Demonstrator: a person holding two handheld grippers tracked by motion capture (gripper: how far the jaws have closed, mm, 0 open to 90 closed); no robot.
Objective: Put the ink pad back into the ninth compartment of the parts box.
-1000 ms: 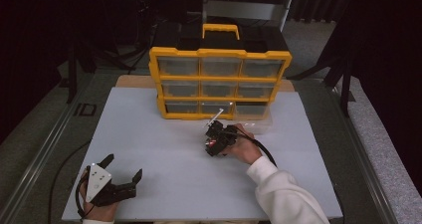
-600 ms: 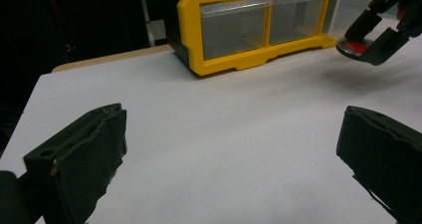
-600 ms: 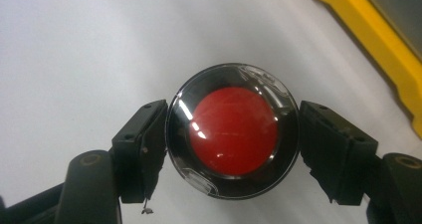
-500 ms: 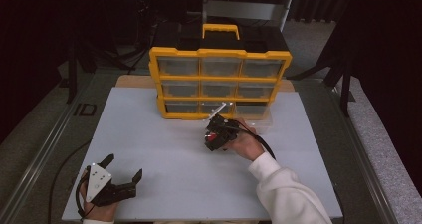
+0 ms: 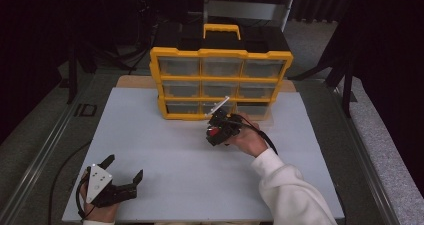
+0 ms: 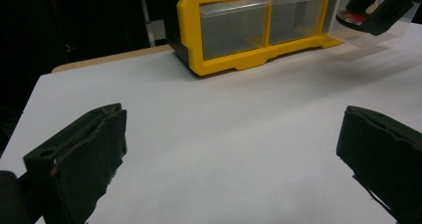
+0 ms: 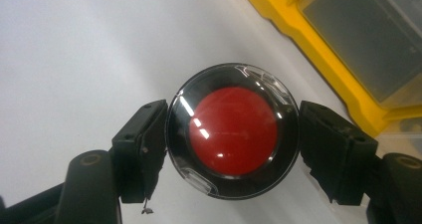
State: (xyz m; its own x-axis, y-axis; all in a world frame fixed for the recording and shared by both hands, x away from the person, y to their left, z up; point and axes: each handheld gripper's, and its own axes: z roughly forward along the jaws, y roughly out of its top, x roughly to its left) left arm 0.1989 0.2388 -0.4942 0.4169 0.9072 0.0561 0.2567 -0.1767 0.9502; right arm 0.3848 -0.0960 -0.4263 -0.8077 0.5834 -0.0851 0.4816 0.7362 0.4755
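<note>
Right hand-held gripper (image 7: pixel 233 139) risen, red button (image 7: pixel 233 132) clamped between jaws

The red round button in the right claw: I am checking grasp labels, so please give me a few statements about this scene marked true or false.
1. The right claw grips a red round button with a black rim. True.
2. The left claw holds a drawer. False: its jaws stand open with nothing between them, above the white table.
3. The yellow drawer cabinet has three rows of clear drawers. True.
4. The button lies on the table. False: the high view shows it held up in front of the cabinet's bottom row.
5. The cabinet's handle is red. False: it is yellow.
</note>
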